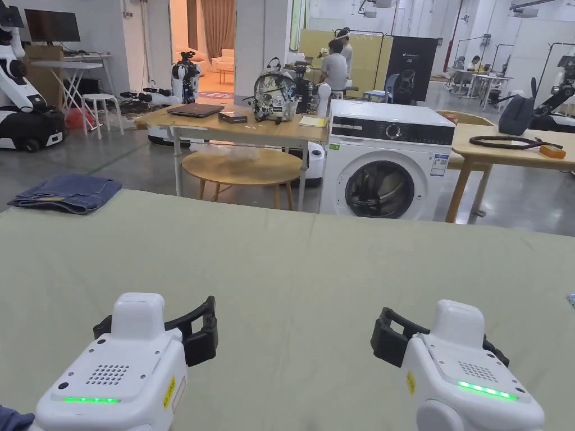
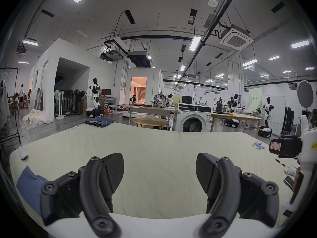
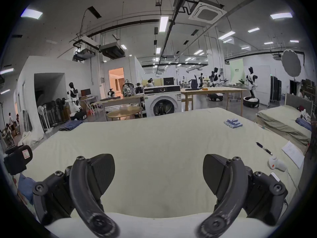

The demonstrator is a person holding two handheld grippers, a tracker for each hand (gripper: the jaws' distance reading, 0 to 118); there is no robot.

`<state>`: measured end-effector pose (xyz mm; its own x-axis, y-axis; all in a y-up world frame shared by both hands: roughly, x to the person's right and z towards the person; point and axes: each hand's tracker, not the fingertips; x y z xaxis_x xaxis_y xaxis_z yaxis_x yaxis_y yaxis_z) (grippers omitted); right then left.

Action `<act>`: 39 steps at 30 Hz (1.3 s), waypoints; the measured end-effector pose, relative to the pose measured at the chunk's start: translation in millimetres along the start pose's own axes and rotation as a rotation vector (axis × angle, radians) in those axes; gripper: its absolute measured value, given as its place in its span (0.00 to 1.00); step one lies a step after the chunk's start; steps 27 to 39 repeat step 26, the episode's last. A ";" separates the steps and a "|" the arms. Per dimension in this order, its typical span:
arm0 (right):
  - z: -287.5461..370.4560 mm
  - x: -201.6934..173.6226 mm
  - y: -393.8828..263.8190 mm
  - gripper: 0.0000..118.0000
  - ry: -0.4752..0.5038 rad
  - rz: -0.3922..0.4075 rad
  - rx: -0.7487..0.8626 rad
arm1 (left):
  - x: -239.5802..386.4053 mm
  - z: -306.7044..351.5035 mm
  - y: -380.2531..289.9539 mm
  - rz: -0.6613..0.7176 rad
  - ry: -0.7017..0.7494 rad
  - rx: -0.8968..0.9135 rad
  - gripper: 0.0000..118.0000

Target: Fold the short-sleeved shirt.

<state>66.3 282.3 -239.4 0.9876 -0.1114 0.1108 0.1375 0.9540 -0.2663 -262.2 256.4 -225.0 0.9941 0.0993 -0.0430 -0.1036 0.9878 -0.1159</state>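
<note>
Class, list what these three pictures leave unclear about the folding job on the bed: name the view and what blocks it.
- Blue cloth, left gripper view: cut off by the left hand-held gripper frame and the picture edge; whether it is the shirt is unclear.
- Folded denim, head view: folded, garment type unclear.
- Paper sheet, right gripper view: print too small.
- Washing machine drum: too dark inside.

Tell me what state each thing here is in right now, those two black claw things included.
Left gripper: jaws wide open, holding nothing, above the bed sheet.
Right gripper: jaws wide open, holding nothing.
Blue denim garment: folded, lying flat at the far left corner.
Washing machine: door shut.
Laptop: lid closed, on the wooden table.
Backpack: standing upright on the table.
Pen: lying flat on the sheet.
</note>
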 end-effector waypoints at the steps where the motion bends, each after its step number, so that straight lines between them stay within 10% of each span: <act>1: -0.5 0.7 -0.3 0.89 0.002 -0.011 -0.005 | 0.1 0.1 0.0 -0.001 -0.002 -0.001 0.75; 39: -7.4 0.8 -8.4 0.89 -0.008 0.018 -0.043 | 2.2 -0.4 -10.2 -0.015 -0.020 -0.036 0.75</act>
